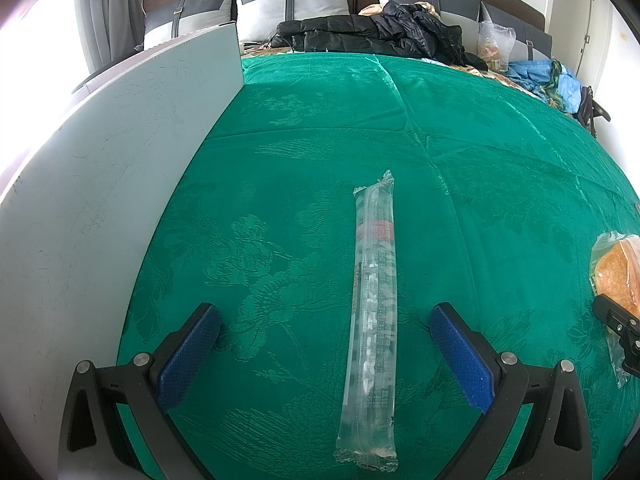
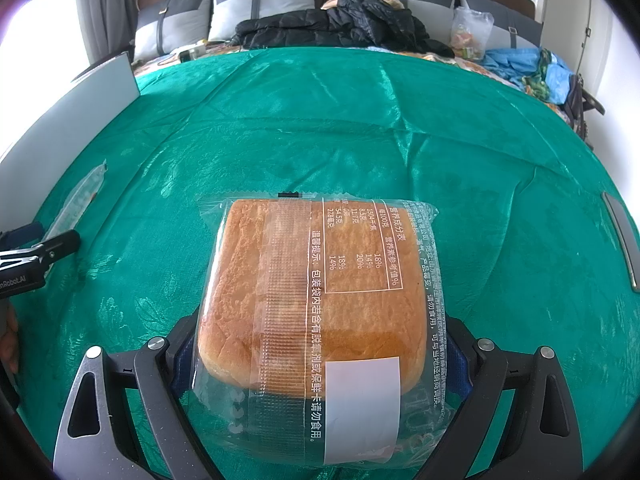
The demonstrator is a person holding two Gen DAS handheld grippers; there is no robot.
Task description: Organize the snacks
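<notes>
A long clear tube-shaped snack pack [image 1: 374,304] lies lengthwise on the green cloth [image 1: 320,128]. My left gripper [image 1: 325,314] is open and straddles its near half, with neither blue pad touching it. A loaf of bread in a clear printed wrapper [image 2: 312,292] fills the space between the fingers of my right gripper [image 2: 320,338]. Both blue pads press the wrapper's sides, and their tips are hidden under the loaf. In the left wrist view the bread [image 1: 618,272] and right gripper finger [image 1: 614,316] show at the right edge. The tube pack [image 2: 78,200] and left gripper [image 2: 44,250] show at the left of the right wrist view.
An upright white panel [image 1: 100,200] borders the cloth on the left. A grey flat edge [image 2: 620,236] lies at the cloth's right side. Behind the table is a bed with pillows [image 2: 260,4], a black jacket [image 2: 340,24], a plastic bag [image 2: 470,34] and blue fabric [image 2: 524,62].
</notes>
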